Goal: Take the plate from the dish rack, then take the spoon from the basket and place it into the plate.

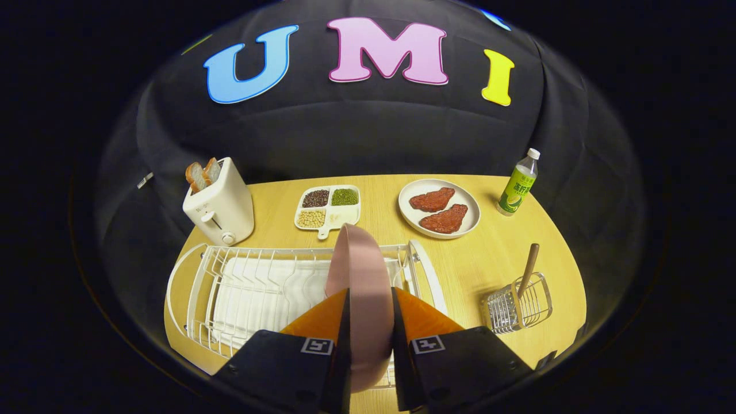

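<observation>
A pink plate stands on edge between my two fingers, over the right end of the white wire dish rack. My gripper is shut on the plate, one finger pressing on each face. Whether the plate's lower rim still rests in the rack is hidden by the fingers. To the right of the rack stands a small wire basket with a wooden-handled spoon leaning up out of it.
Beyond the rack on the wooden table are a white toaster with bread slices, a divided dish of beans, a plate with two red meat pieces, and a green-labelled bottle at the far right.
</observation>
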`<state>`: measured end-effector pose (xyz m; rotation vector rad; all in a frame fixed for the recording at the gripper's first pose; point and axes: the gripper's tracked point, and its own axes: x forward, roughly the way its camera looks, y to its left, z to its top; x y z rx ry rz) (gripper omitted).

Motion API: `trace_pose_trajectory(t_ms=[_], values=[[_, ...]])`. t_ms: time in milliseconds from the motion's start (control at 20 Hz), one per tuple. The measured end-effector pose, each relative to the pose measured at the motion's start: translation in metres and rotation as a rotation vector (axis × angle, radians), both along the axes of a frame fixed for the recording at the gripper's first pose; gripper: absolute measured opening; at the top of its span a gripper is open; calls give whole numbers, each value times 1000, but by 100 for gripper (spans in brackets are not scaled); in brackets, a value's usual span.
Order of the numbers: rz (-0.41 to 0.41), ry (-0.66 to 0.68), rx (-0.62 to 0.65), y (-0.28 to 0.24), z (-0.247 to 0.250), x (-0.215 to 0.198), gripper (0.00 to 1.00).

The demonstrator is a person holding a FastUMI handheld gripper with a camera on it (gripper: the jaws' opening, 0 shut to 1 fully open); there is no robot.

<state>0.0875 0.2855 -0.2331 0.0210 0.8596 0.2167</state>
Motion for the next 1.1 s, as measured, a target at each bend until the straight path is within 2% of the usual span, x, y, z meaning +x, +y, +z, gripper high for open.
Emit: trace_pose_trajectory(t_ms=[400, 500, 700, 800, 1000, 1100], values=[[9, -176, -125, 12, 32, 3, 31], [32, -200, -155, 12, 35, 7, 31], [5, -249, -176, 4, 45, 16, 31], [19, -271, -194, 3, 50, 18, 31], [18, -263, -175, -9, 52, 19, 30], [28, -228, -113, -13, 47, 17, 26]])
